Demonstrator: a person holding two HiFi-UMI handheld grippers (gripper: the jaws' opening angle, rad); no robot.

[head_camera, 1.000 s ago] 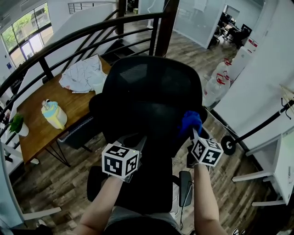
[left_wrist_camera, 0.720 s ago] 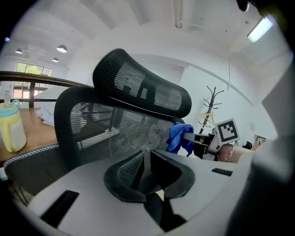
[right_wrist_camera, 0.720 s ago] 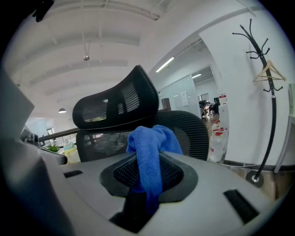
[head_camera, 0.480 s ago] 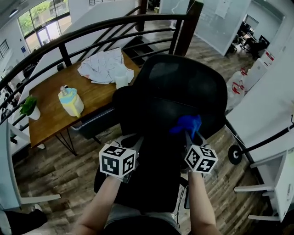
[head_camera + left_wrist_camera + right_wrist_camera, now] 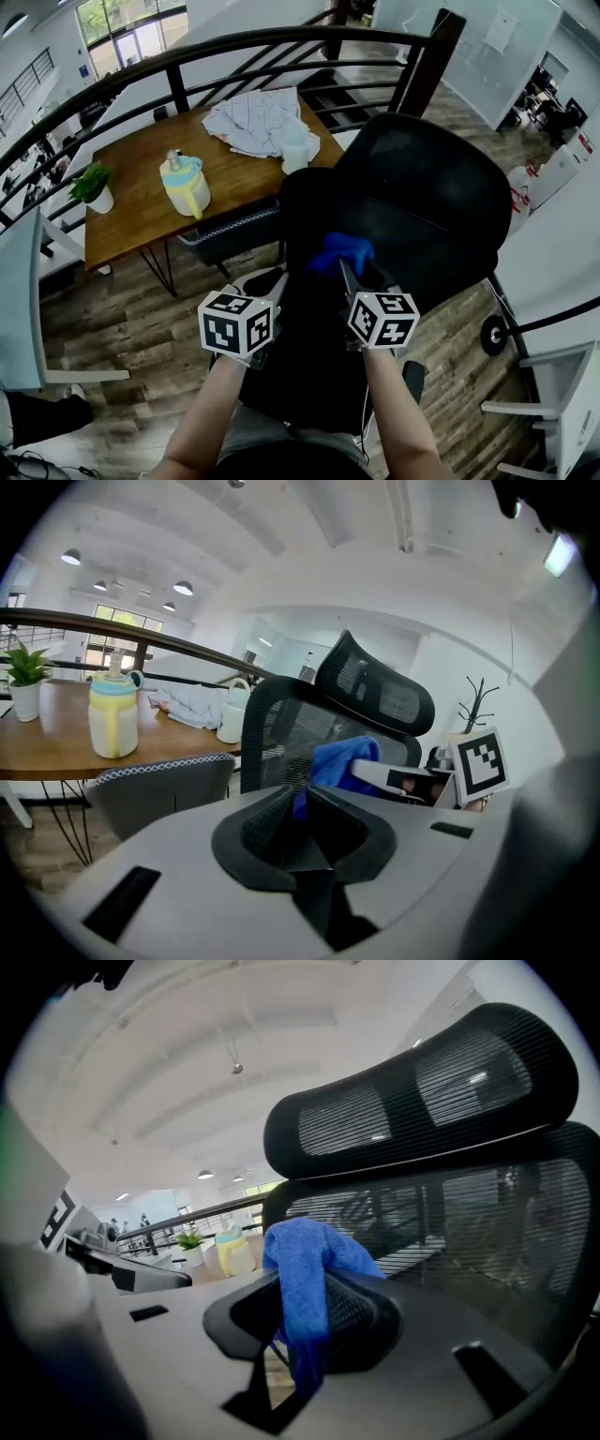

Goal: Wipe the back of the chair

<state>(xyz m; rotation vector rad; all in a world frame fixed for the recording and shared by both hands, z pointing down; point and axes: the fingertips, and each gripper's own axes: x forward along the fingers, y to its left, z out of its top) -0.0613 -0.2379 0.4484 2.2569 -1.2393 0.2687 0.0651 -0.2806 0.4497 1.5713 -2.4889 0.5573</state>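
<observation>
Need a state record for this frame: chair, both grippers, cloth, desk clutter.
chair back: black mesh, headrest above it
left gripper: jaws together, nothing between them
right gripper: jaws shut on blue cloth
blue cloth: draped over the jaws, in front of the mesh; contact unclear
table: yellow jug, potted plant, white mug, crumpled white fabric

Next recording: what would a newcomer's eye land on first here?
The bright blue cloth clamped in the right claw, right by the black mesh chair at centre. To the left, a wooden table carries a yellow-and-blue jug and a small potted plant.
</observation>
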